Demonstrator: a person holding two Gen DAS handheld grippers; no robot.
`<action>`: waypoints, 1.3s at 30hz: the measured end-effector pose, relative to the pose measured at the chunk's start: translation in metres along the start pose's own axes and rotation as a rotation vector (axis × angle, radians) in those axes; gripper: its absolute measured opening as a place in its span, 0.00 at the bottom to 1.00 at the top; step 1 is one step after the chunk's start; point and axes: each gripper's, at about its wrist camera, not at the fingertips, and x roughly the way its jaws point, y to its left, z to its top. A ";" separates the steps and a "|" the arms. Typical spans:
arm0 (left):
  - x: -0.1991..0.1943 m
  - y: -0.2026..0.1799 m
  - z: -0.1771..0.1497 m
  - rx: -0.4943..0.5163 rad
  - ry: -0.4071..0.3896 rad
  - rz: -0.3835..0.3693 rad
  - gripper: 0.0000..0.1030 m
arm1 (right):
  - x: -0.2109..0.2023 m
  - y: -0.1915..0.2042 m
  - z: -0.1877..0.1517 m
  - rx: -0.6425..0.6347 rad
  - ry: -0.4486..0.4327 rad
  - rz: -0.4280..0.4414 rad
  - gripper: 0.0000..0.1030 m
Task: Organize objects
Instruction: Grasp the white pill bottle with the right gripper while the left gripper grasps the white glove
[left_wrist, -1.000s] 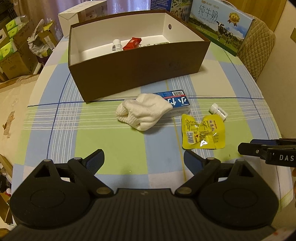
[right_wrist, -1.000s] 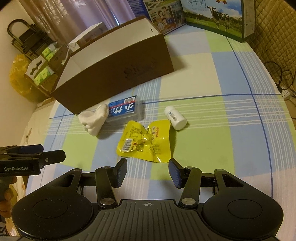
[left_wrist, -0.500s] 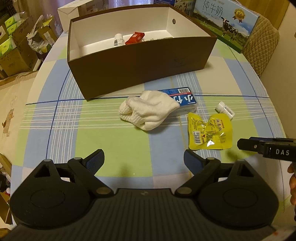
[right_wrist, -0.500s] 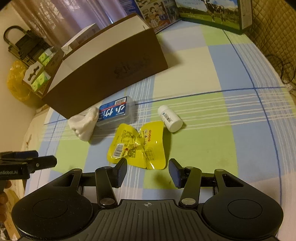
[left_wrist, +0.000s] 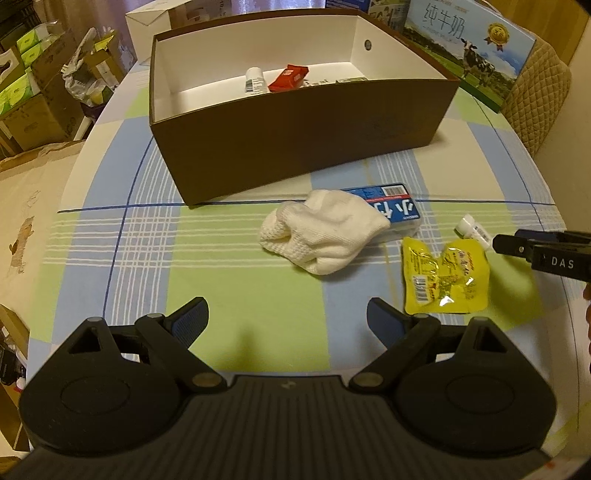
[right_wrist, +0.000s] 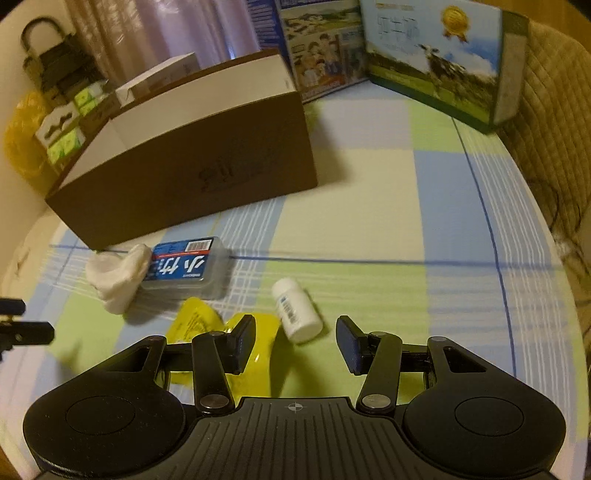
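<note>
A brown box (left_wrist: 303, 136) with a white inside stands on the checked table and holds a small bottle (left_wrist: 255, 81) and a red packet (left_wrist: 288, 77). In front of it lie a white sock (left_wrist: 325, 232), a blue-labelled plastic case (left_wrist: 399, 214), a yellow packet (left_wrist: 443, 280) and a small white bottle (right_wrist: 297, 312). My left gripper (left_wrist: 286, 321) is open and empty, near the table's front edge. My right gripper (right_wrist: 295, 343) is open, low over the table, with the white bottle just ahead between its fingers and the yellow packet (right_wrist: 199, 325) under its left finger.
Milk cartons (right_wrist: 436, 62) stand at the back right by a quilted chair (left_wrist: 535, 96). Cardboard boxes (left_wrist: 37, 92) are stacked off the table's left. The box also shows in the right wrist view (right_wrist: 192, 177).
My right gripper has moved forward and down toward the white bottle and yellow packet. My left gripper has shifted slightly; both stay open.
</note>
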 end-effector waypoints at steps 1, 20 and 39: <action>0.001 0.001 0.001 -0.002 -0.002 0.002 0.88 | 0.002 0.001 0.001 -0.019 -0.006 -0.001 0.45; 0.024 -0.009 0.018 0.138 -0.068 -0.027 0.88 | 0.047 0.008 0.009 -0.185 0.058 -0.045 0.24; 0.088 -0.042 0.027 0.561 -0.102 -0.062 0.74 | 0.014 -0.036 -0.012 0.031 0.046 -0.097 0.24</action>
